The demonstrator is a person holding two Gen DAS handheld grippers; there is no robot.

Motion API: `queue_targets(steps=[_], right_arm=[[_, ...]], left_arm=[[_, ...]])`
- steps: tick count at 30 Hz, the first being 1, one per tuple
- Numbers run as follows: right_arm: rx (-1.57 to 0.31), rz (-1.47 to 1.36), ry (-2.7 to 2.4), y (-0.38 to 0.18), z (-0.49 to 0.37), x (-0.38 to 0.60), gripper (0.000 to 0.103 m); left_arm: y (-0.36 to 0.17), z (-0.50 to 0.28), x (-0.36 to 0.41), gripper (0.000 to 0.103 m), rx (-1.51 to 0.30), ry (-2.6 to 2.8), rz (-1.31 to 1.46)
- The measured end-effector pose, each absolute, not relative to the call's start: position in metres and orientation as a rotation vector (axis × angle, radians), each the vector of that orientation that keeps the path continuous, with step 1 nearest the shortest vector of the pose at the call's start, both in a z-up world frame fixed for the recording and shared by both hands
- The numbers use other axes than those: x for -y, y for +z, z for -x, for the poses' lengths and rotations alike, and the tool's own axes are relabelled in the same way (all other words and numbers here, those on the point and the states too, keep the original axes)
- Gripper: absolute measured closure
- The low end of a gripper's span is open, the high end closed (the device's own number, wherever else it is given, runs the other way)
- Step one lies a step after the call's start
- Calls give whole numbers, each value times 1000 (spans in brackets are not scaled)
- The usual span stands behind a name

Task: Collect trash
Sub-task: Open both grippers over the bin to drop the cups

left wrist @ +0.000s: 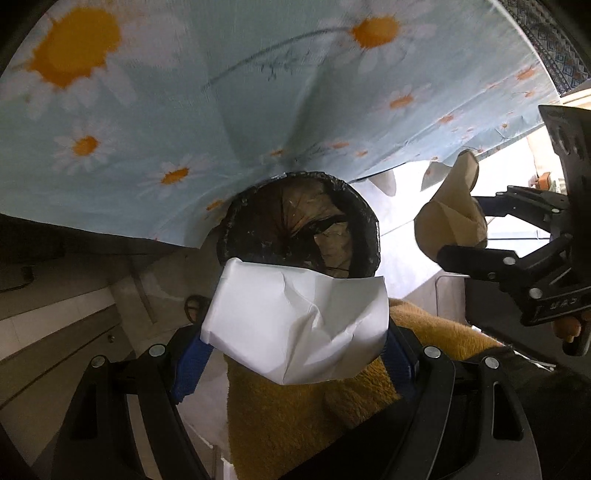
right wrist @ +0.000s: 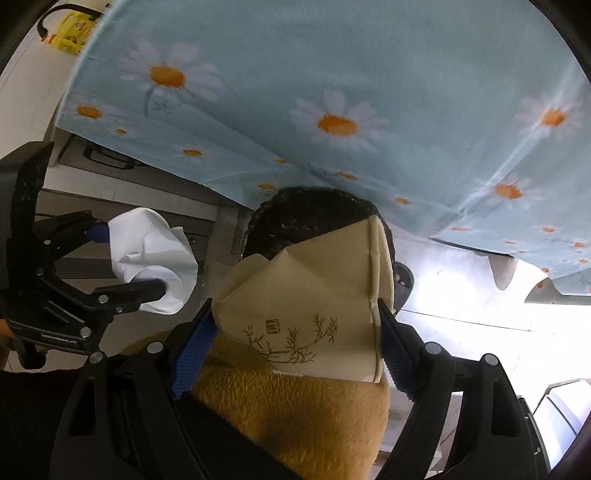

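My left gripper is shut on a crumpled white paper cup, pinched between its blue pads. Just beyond it stands a round bin lined with a black bag, its mouth open and facing the camera. At the right of that view, my right gripper is shut on a crushed beige paper cup. In the right wrist view, the beige cup, printed with bamboo, sits in the right gripper over the bin. The left gripper with the white cup is to its left.
A light blue tablecloth with daisies hangs over the table edge right behind the bin. Yellow fuzzy fabric fills the space under both grippers. Bright tiled floor lies to the right. A yellow bag sits far top left.
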State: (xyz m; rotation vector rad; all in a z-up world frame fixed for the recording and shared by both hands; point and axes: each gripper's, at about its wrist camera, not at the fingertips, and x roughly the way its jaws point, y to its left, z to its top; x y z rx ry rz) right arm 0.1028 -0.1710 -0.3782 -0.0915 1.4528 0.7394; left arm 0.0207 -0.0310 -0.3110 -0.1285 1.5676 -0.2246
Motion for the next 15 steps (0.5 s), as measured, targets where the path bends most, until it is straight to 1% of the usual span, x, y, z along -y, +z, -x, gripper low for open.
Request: queue_targets(steps=[4, 9, 11, 13, 15], right_arm=[[-1469, 80, 743, -391, -101, 168, 22], [-1476, 62, 780, -385, -102, 168, 21], [-1476, 60, 783, -383, -104, 168, 13], [-1470, 63, 793, -379, -104, 167, 13], [-1462, 65, 801, -375, -106, 167, 13]], left_arm=[[-313, -20, 30, 23, -1568, -234, 127], [-307, -24, 31, 23, -1576, -251, 139], [-304, -24, 28, 22, -1574, -236, 141], [-303, -24, 25, 16, -1572, -221, 158], [-299, -23, 19, 16, -1563, -200, 177]])
